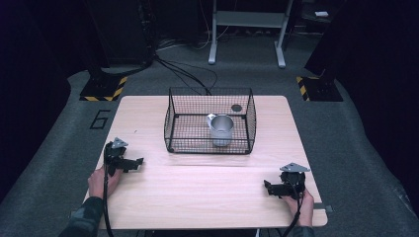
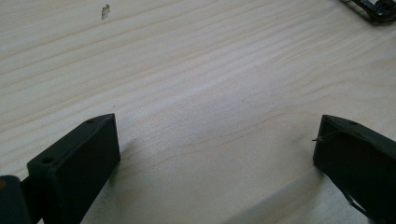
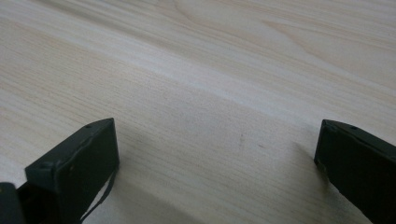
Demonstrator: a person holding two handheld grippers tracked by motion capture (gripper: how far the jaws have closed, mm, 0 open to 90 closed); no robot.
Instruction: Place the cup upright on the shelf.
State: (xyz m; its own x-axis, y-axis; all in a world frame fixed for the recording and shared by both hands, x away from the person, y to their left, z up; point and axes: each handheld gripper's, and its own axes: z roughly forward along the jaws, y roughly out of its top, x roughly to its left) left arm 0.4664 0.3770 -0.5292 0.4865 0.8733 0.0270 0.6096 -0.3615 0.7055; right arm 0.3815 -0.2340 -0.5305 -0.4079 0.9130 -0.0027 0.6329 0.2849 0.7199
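Left gripper (image 2: pixel 215 144): fingers (image 2: pixel 79 163) spread wide, nothing between them, bare wooden surface (image 2: pixel 196 84) under and ahead. Right gripper (image 3: pixel 215 149): fingers (image 3: pixel 77 161) likewise spread wide, empty, low over the same wood grain. In the high view each gripper sits near a front corner, left gripper (image 1: pixel 132 163) and right gripper (image 1: pixel 271 187) well apart, each in a hand. Well beyond both pairs of fingers, between them toward the far side, a black wire basket (image 1: pixel 173 111) stands on the surface. Inside it, toward its right half, a metal cup (image 1: pixel 221 129) with a handle.
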